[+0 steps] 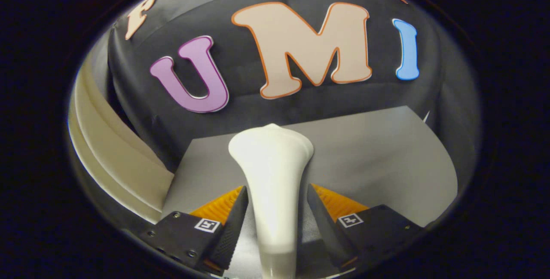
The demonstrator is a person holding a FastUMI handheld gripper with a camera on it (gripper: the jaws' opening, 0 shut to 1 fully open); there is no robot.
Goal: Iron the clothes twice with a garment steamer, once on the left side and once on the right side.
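A white garment steamer [271, 171] lies lengthwise between my fingers. Its narrow handle runs back under the camera and its wide head points away over the grey table [378, 158]. My gripper [277, 191] is open, with one finger on each side of the handle. A thin strip of table shows between each pad and the handle, and the tips sit closest to it. To the left of the fingers a cream garment [120, 154] hangs in curved folds beside the table's left edge.
The grey table ends just beyond the steamer's head, where the black cloth wall [258, 102] rises. To the right of the steamer the tabletop is bare grey up to its curved right edge [447, 158].
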